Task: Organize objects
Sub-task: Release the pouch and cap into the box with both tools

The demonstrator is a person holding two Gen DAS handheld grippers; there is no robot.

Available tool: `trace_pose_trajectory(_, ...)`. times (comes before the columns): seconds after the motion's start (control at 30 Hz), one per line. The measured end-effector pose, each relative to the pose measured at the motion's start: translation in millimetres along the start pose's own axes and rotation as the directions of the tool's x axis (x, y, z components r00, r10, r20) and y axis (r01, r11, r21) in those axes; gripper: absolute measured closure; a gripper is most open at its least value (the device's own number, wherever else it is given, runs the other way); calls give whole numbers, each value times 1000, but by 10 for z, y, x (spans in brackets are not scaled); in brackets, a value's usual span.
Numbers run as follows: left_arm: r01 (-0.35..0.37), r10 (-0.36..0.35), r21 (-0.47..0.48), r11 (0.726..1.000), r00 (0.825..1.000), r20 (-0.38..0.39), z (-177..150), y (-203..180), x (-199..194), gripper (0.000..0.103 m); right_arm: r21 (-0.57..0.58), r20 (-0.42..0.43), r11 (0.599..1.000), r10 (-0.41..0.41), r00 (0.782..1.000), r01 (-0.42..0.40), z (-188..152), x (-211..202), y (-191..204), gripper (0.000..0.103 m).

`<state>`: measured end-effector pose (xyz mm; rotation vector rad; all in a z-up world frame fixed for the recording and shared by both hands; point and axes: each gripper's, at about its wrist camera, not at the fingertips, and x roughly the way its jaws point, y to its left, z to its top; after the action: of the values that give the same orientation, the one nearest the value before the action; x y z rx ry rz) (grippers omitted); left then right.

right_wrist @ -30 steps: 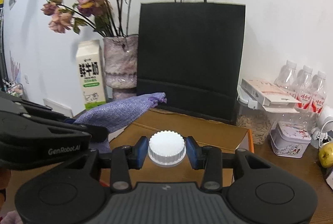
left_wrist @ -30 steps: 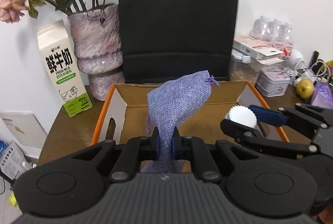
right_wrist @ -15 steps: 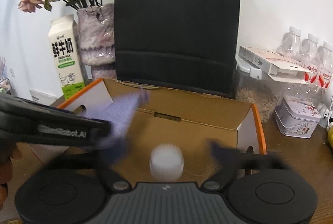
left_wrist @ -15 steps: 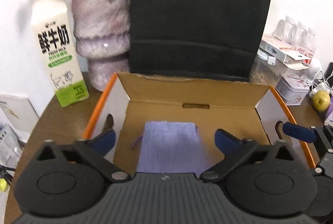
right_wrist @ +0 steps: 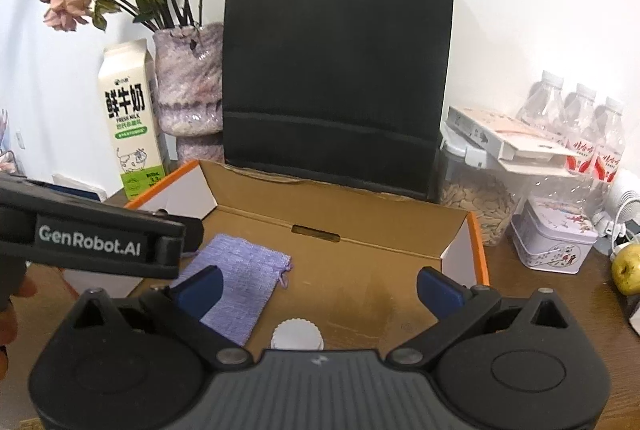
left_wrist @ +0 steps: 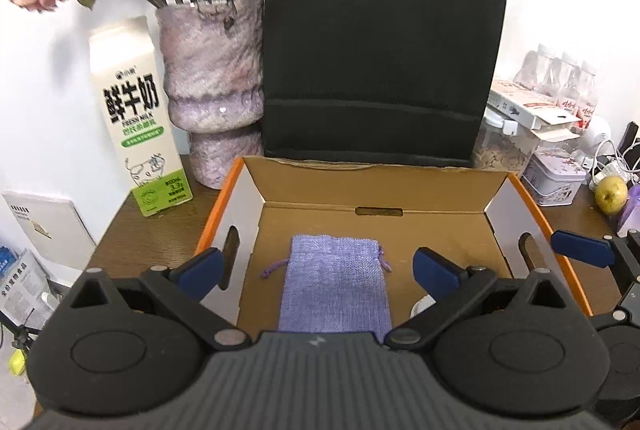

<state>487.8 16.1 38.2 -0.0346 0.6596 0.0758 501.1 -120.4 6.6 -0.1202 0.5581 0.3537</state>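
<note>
Purple pouch [left_wrist: 334,290] flat in box [left_wrist: 376,186], white cap [right_wrist: 297,335] clearer from right, both jaws wide, empty

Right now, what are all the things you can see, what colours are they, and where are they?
cardboard box: 1, brown with orange edges, open, table centre
pouch: 1, purple, flat inside box, left
cap: 1, white, inside box, near edge
paper bag: 1, black, behind box
vase: 1, purple, dried flowers, left of bag
milk carton: 1, white and green, far left
water bottles: 3, clear, right
tin: 1, white, right
fruit: 1, yellow-green, far right
left gripper: 1, black, open above pouch
right gripper: 1, black, open above cap
</note>
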Motion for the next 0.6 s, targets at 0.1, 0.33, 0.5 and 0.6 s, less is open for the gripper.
trace_pose_trajectory(0.1,-4,4,-2,1000,1000,14,-5,0,-140,0,-3,10,1000,1,1000,-1,25,-122,26,0)
trace_pose_trajectory(0.33,-9,10,-13,1000,999,52,-56,50,-493,0,-7,26,1000,-2,1000,2,53,-426,95,0)
trace_pose_trajectory(0.5,-16,18,-22,1000,997,78,-116,113,-750,0,-10,28,1000,-4,1000,4,22,-659,172,0)
trace_pose_trajectory(0.6,-19,22,-29,999,996,90,-164,150,-887,0,-7,28,1000,-3,1000,3,-7,-794,222,0)
